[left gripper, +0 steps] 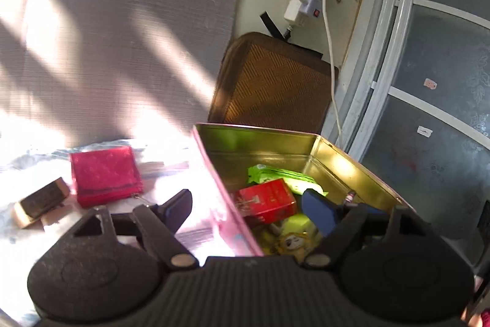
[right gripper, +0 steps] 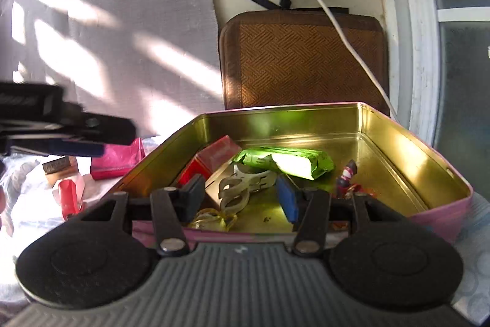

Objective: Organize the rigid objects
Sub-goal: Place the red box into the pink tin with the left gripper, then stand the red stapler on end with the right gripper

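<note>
A pink tin box (left gripper: 214, 173) with a gold inside stands open on the bed; it also shows in the right wrist view (right gripper: 438, 161). Inside lie a red box (left gripper: 266, 199), a green packet (right gripper: 284, 163), pale scissors (right gripper: 242, 189), a small figurine (right gripper: 347, 176) and a yellow toy (left gripper: 291, 241). My left gripper (left gripper: 248, 206) is open and empty, its jaws straddling the tin's left wall. My right gripper (right gripper: 242, 198) is open and empty over the tin's near edge, above the scissors. A red wallet (left gripper: 104, 176) and a gold bar-shaped box (left gripper: 39, 201) lie left of the tin.
A brown woven cushion (right gripper: 303, 60) leans on the wall behind the tin. A power strip with white cables (left gripper: 303, 2) hangs above it. A grey headboard (left gripper: 107, 36) is at left, a glass door (left gripper: 444, 81) at right. A small red item (right gripper: 69, 198) lies on the sheet.
</note>
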Demonstrator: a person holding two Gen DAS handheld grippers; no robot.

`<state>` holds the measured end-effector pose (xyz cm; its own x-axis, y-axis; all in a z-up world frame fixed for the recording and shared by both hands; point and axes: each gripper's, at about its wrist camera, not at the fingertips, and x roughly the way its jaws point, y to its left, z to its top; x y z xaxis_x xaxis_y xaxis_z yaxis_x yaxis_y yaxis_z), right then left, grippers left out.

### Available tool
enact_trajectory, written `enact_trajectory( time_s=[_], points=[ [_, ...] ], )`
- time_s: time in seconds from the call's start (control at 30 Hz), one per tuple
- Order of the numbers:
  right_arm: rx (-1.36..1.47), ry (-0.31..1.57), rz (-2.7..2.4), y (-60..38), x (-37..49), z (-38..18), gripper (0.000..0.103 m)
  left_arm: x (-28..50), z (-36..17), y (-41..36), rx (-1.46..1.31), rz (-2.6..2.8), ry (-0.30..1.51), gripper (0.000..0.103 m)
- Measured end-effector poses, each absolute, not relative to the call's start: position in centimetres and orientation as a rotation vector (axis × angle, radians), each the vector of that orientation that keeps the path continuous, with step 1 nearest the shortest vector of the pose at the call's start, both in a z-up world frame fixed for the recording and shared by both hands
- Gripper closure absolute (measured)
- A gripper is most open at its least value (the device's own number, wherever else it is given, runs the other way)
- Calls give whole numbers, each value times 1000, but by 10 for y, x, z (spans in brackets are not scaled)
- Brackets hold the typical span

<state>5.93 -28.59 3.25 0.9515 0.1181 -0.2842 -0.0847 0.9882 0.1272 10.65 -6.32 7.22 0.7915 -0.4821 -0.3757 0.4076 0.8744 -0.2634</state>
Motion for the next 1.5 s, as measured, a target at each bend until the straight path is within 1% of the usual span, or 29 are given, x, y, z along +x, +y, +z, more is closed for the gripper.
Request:
enact_trajectory(
  time_s=[0.07, 0.13, 0.17, 0.23, 0.3, 0.33, 0.37, 0.4, 0.43, 0.5, 0.57, 0.67, 0.77, 0.83, 0.93, 1.0, 1.03, 1.07, 1.13, 1.2, 1.3, 1.4, 1.47, 1.5],
  points=[
    [138, 264, 106, -287, 55, 35, 49, 103, 66, -29, -157, -419, 430, 15],
    [137, 241, 100, -284, 52, 36, 49, 109, 54, 7, -138, -310, 426, 15],
    [139, 234, 97, -282, 52, 34, 49, 116, 47, 25, -149, -267, 433, 15],
    [145, 242, 89, -280, 55, 32, 49, 132, 36, 50, -169, -206, 468, 19],
    [137, 261, 78, -278, 58, 30, 49, 150, 25, 73, -141, -94, 475, 20],
    [129, 268, 70, -276, 60, 29, 49, 159, 21, 82, -135, -43, 471, 17],
    [124, 273, 63, -275, 60, 29, 49, 165, 21, 93, -163, -18, 455, 11],
    [120, 278, 56, -274, 62, 28, 49, 169, 21, 103, -171, 10, 425, 10],
    [117, 281, 50, -272, 63, 28, 49, 174, 22, 109, -116, 93, 377, 10],
    [124, 283, 56, -267, 63, 30, 49, 187, 22, 125, -39, 243, 364, 17],
    [140, 265, 111, -254, 58, 36, 49, 195, 22, 158, -71, 328, 371, 21],
    [94, 240, 267, -217, 51, 49, 49, 190, 21, 202, -110, 460, 346, 20],
    [-51, 298, 412, -162, 62, 47, 49, 181, 23, 229, -237, 518, 375, 21],
    [-138, 341, 459, -133, 74, 35, 49, 169, 29, 221, -288, 426, 402, 21],
    [-202, 433, 472, -107, 97, 19, 50, 157, 38, 169, -218, 273, 502, 18],
    [-233, 519, 456, -94, 117, 11, 50, 148, 39, 134, -231, 131, 576, 17],
    [-218, 573, 469, -92, 127, 8, 63, 143, 38, 118, -250, 53, 607, 17],
    [-183, 610, 481, -94, 133, 7, 78, 138, 36, 102, -265, -9, 641, 17],
    [-80, 670, 504, -108, 135, 10, 78, 128, 33, 76, -291, -102, 700, 17],
    [86, 751, 576, -129, 129, 13, 78, 111, 30, 55, -318, -204, 721, 17],
    [228, 812, 660, -160, 98, 11, 78, 90, 26, 29, -344, -323, 758, 16],
    [324, 810, 670, -196, 58, 6, 78, 77, 22, 5, -304, -377, 786, 16],
    [374, 766, 599, -227, 31, 6, 78, 70, 21, -11, -255, -388, 800, 19],
    [385, 738, 536, -241, 21, 8, 74, 69, 21, -19, -240, -394, 808, 20]
  ],
)
